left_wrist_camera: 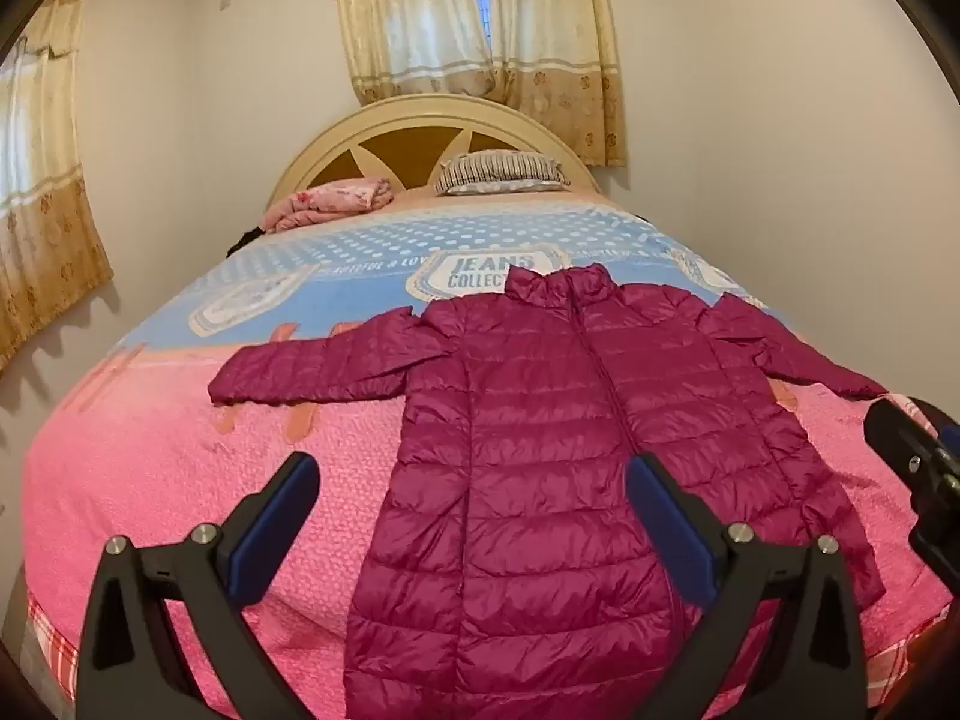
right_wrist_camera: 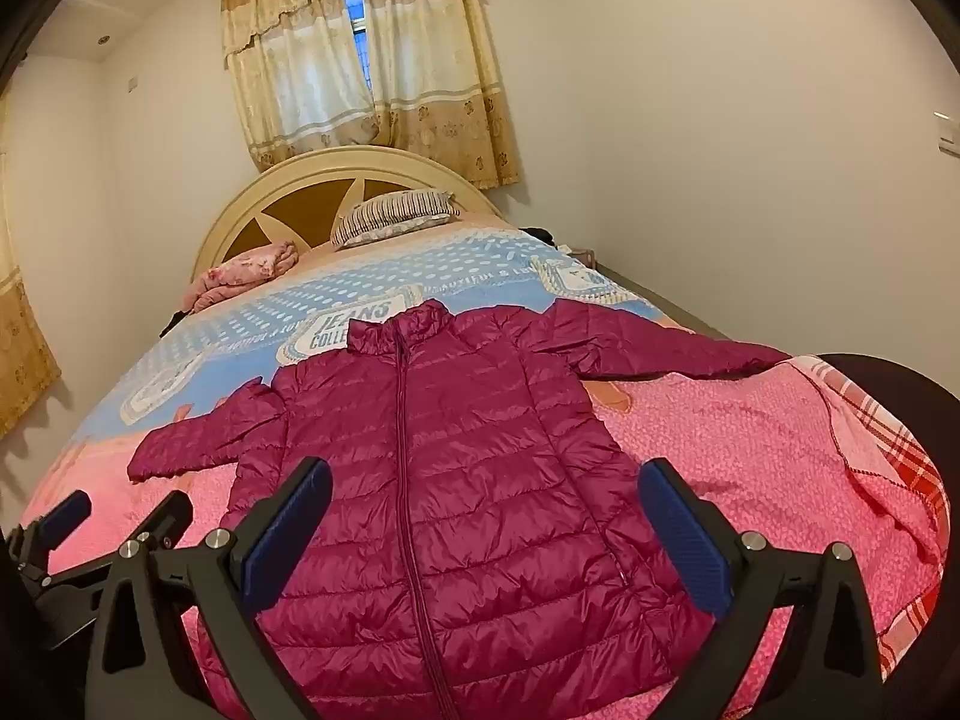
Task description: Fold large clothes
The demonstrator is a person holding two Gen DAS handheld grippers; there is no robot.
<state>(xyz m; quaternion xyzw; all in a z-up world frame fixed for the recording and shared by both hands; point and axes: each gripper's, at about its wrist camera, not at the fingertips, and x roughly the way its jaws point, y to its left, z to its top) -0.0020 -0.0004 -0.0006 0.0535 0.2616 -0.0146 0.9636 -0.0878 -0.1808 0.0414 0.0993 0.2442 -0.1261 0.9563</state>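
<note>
A magenta quilted puffer jacket [left_wrist_camera: 540,438] lies flat and zipped on the bed, collar toward the headboard, both sleeves spread out sideways. It also shows in the right wrist view [right_wrist_camera: 456,480]. My left gripper [left_wrist_camera: 474,480] is open and empty, hovering above the jacket's lower left part. My right gripper [right_wrist_camera: 486,486] is open and empty, hovering above the jacket's lower right part. The right gripper shows at the right edge of the left wrist view [left_wrist_camera: 918,456]; the left gripper shows at the lower left of the right wrist view [right_wrist_camera: 120,510].
The bed has a pink and blue cover [left_wrist_camera: 180,468]. A striped pillow [left_wrist_camera: 501,171] and a folded pink blanket [left_wrist_camera: 330,204] lie by the cream headboard [left_wrist_camera: 420,120]. White walls stand on both sides; curtains [left_wrist_camera: 480,24] hang behind.
</note>
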